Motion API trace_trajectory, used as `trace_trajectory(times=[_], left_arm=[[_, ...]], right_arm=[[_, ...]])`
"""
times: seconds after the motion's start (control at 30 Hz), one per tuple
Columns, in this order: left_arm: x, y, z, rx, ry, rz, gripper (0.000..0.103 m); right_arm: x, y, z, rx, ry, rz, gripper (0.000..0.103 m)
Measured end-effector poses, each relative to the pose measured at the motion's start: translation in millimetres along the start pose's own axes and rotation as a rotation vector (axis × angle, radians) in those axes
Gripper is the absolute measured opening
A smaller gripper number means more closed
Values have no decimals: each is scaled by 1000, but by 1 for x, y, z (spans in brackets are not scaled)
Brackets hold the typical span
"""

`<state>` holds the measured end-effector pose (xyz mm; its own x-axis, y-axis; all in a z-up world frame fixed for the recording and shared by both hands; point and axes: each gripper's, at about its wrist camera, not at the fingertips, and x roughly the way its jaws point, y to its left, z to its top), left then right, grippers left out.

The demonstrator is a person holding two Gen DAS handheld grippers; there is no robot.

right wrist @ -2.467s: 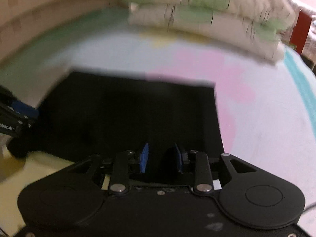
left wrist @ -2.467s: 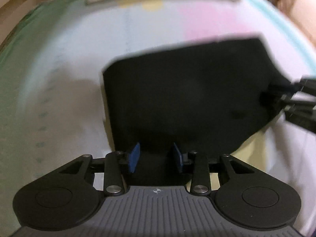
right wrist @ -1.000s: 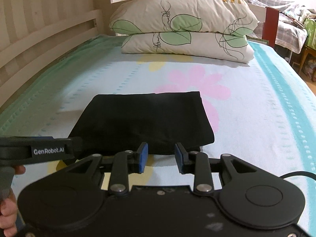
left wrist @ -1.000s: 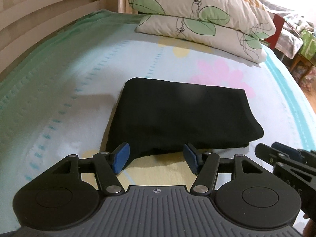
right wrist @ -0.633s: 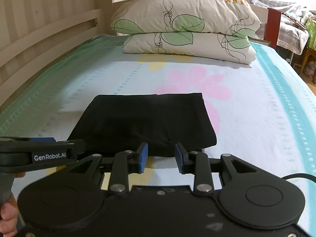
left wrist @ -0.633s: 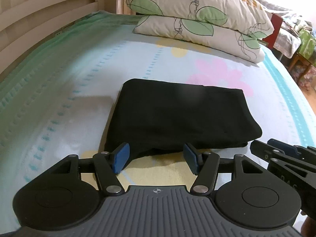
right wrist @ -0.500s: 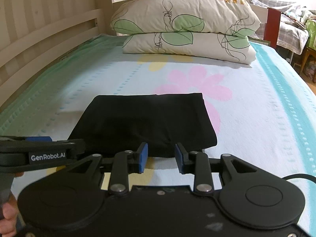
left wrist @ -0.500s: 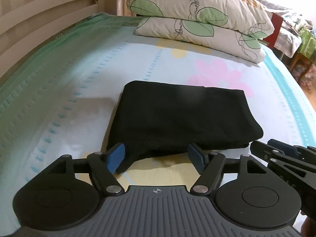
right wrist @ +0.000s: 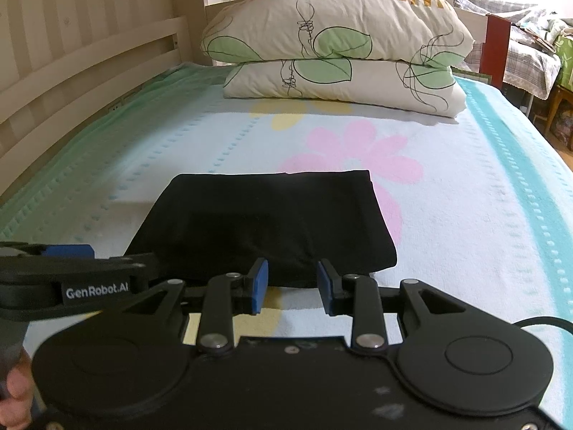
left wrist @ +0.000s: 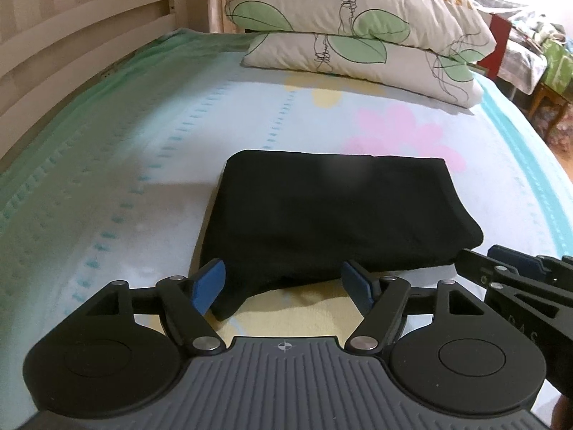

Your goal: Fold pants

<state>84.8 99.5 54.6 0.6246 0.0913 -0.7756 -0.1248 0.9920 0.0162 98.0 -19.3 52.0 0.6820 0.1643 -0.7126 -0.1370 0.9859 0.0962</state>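
The black pants lie folded into a flat rectangle on the flowered bedsheet. My left gripper is open wide at their near edge. The near-left corner of the cloth droops between the blue pads, which do not press on it. My right gripper is open just short of the pants, with only bedsheet between its pads. Each gripper shows in the other's view: the right one's fingers at the pants' near-right corner, the left one's fingers at the near-left.
Two leaf-print pillows are stacked at the head of the bed. A pale wooden rail runs along the left side. A red post and cluttered furniture stand beyond the right edge. A hand grips the left tool.
Both grippers held the pants while moving them, then let go and drew back. Over the last second the left jaws spread wider; the right gripper kept still.
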Motion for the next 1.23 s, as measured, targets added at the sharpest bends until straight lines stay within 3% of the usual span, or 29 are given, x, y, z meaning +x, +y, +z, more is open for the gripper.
trace_trajectory(times=[0.2,0.33,1.23], left_arm=[[1,2,1,-11,7,1,72],[1,2,1,-13,0,4,78],[1,0,-1,-4,11,-14,78]], right_arm=[[-2,-3,-1,-9,-3,4,33],[-3,-4,-2,-7,-2,7,33],[-8,-21,-5,-14,10,29,33]])
